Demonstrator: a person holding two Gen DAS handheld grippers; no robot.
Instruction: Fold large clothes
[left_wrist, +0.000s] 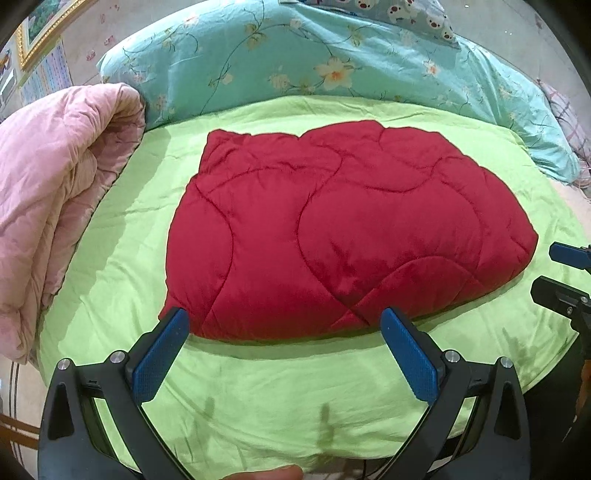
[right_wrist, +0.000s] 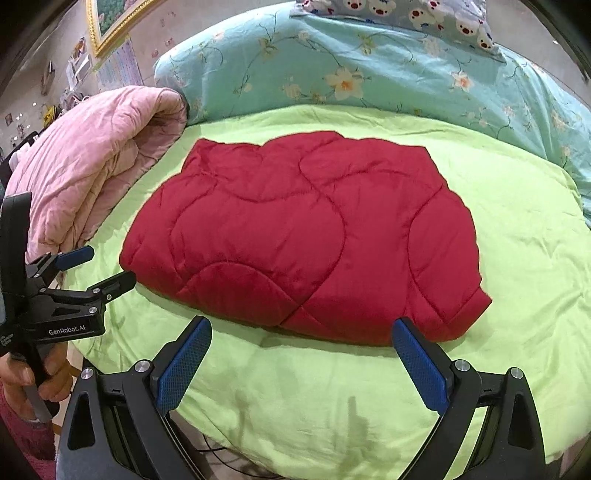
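A red quilted garment (left_wrist: 332, 229) (right_wrist: 306, 236) lies folded into a flat bundle in the middle of the lime-green bed sheet (left_wrist: 258, 387) (right_wrist: 295, 398). My left gripper (left_wrist: 284, 332) hovers open just short of the bundle's near edge, blue pads wide apart and holding nothing. My right gripper (right_wrist: 301, 339) stands open in the same way at the near edge, with nothing between its fingers. In the right wrist view the left gripper (right_wrist: 107, 267) shows at the left, held by a hand (right_wrist: 26, 380). The right gripper (left_wrist: 565, 273) pokes in at the right edge of the left wrist view.
A rolled pink quilt (left_wrist: 55, 206) (right_wrist: 96, 170) lies along the left side of the bed. A teal floral duvet (left_wrist: 314, 62) (right_wrist: 369, 70) is piled at the back, with a bear-print pillow (right_wrist: 424, 14) on it. A framed picture (right_wrist: 114, 22) hangs on the wall.
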